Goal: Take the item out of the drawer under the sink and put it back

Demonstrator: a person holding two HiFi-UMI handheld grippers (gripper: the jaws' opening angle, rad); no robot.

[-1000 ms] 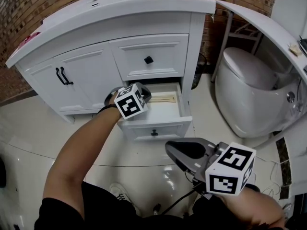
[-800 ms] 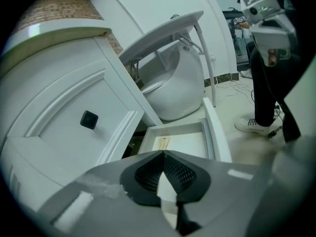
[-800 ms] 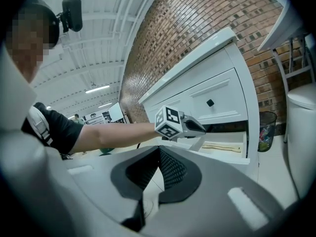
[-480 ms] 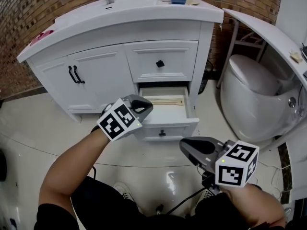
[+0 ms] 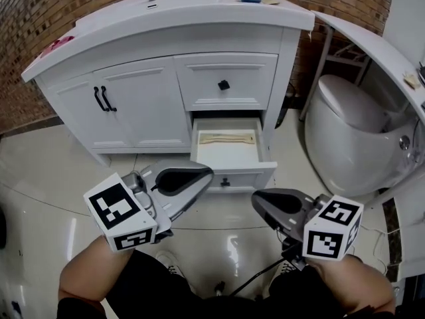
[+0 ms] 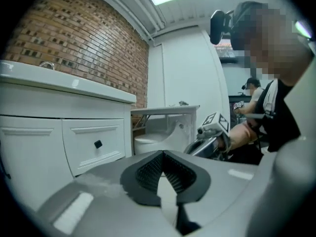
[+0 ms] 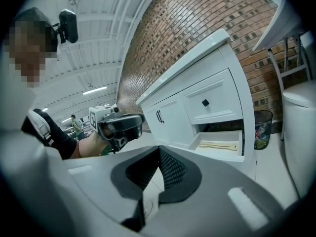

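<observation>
Your left gripper [image 5: 192, 178] hovers low in front of the white vanity [image 5: 143, 105], its jaws closed on nothing. Ahead, the lower drawer [image 5: 229, 157] stands pulled open, and the flat wooden item [image 5: 228, 138] lies inside it. Your right gripper [image 5: 269, 205] hangs alongside, its jaws together and empty too.

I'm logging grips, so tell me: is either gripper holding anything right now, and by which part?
Nothing is held. The left gripper and right gripper are both shut and empty; the flat beige item lies in the open drawer.
</observation>
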